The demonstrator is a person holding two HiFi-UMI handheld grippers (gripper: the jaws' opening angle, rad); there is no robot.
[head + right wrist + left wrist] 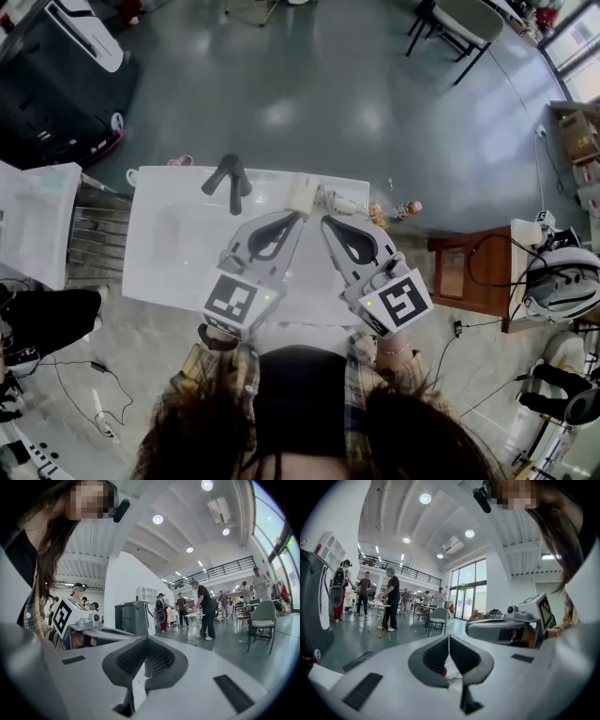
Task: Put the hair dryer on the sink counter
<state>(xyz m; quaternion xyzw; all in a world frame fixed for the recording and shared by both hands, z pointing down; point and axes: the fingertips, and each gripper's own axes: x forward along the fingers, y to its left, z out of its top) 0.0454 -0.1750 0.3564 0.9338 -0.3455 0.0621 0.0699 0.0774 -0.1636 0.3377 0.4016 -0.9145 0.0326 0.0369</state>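
Observation:
In the head view a cream hair dryer lies at the far edge of the white sink counter, its slimmer part pointing right. My left gripper and right gripper hang side by side over the counter, with their tips just short of the dryer. Both are shut with nothing between the jaws. The left gripper view shows its closed jaws against the open room, with the right gripper beside them. In the right gripper view the jaws are also closed and empty.
A black faucet stands at the counter's back left, by the basin. Small bottles sit off the counter's right end. A wooden stand with cables is to the right. People and a chair are far off.

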